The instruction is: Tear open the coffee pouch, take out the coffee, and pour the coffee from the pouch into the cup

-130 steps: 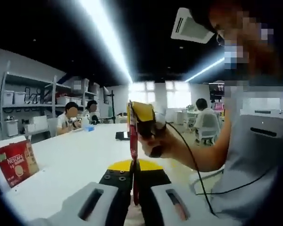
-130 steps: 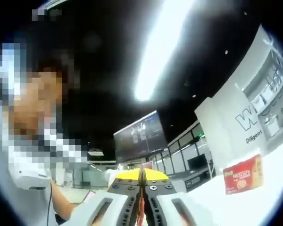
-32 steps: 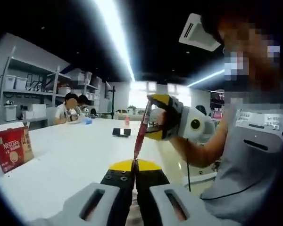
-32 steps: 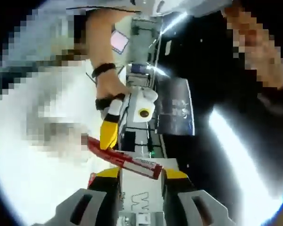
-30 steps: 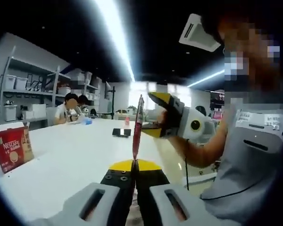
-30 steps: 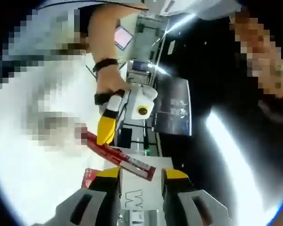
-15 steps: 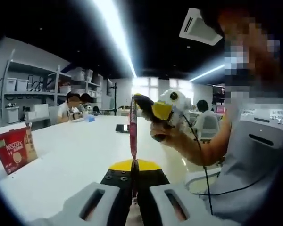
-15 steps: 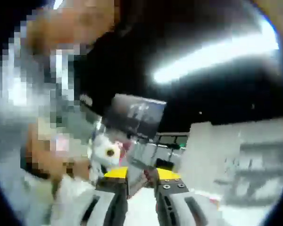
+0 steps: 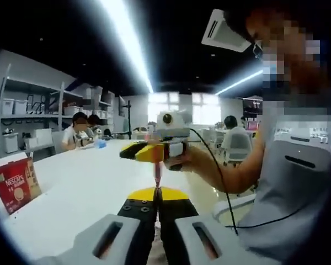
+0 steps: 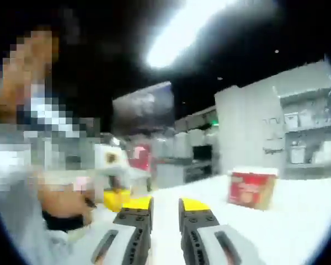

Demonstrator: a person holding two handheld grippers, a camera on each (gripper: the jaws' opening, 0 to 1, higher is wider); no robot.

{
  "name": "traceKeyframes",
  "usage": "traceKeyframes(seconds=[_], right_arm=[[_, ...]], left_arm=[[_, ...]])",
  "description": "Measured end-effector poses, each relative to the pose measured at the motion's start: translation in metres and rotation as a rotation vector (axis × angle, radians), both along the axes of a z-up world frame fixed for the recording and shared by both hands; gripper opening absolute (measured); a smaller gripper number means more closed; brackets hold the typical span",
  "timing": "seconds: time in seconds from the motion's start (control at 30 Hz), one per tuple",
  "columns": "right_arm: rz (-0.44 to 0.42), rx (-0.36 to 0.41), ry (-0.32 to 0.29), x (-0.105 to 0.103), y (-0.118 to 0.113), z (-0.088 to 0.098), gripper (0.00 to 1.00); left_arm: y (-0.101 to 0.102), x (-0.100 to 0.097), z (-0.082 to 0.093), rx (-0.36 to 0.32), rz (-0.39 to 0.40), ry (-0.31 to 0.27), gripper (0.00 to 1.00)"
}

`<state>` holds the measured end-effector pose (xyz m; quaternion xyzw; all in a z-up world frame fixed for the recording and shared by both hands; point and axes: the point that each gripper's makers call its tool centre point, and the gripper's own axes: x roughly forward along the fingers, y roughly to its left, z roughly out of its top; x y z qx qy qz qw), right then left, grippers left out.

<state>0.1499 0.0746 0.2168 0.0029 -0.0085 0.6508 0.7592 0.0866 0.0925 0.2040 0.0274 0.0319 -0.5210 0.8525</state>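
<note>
Left gripper (image 9: pixel 156 194) clamps the coffee pouch (image 9: pixel 157 175); right gripper (image 10: pixel 165 205), jaws apart, could miss its top.

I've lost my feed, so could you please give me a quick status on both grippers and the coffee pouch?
Left gripper shut on coffee pouch, upright. Right gripper open, nothing between its jaws. Red coffee box on white table.

My right gripper view is motion-blurred: I can't read the red box (image 10: pixel 252 189) on the table. In my left gripper view, the right gripper (image 9: pixel 145 151) covers the top of the coffee pouch (image 9: pixel 157 175), so I can't tell whether it's torn.
</note>
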Motion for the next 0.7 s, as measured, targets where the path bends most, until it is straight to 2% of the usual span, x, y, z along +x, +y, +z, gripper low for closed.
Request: traceKeyframes(seconds=[0.13,0.2,0.33,0.4,0.5,0.57,0.67,0.7], right_arm=[[0.067,0.027,0.012,-0.014,0.005,0.001,0.19],[0.13,0.081,0.014,-0.03,0.005,0.012,0.19],[0.12,0.114,-0.014,-0.032,-0.001,0.023,0.19],[0.153,0.143,-0.005,-0.035,-0.004,0.03,0.19],[0.273,0.182,-0.014,-0.063,-0.007,0.039,0.18],[0.349,0.169,-0.037,-0.083,-0.008,0.037,0.18],[0.454,0.14,-0.034,-0.115,-0.011,0.033,0.18],[0.469,0.135,-0.033,-0.12,-0.012,0.032,0.18]], left_arm=[[0.003,0.003,-0.001,0.004,0.012,0.007,0.03],[0.004,0.004,-0.002,0.005,0.016,0.013,0.03],[0.004,0.005,-0.004,0.013,0.01,0.02,0.03],[0.003,0.007,-0.006,0.029,0.012,0.029,0.03],[0.006,0.015,-0.004,0.019,0.04,0.059,0.03],[0.008,0.019,-0.003,0.009,0.056,0.073,0.03],[0.012,0.025,-0.003,0.001,0.081,0.103,0.03],[0.012,0.026,-0.004,0.0,0.084,0.108,0.03]])
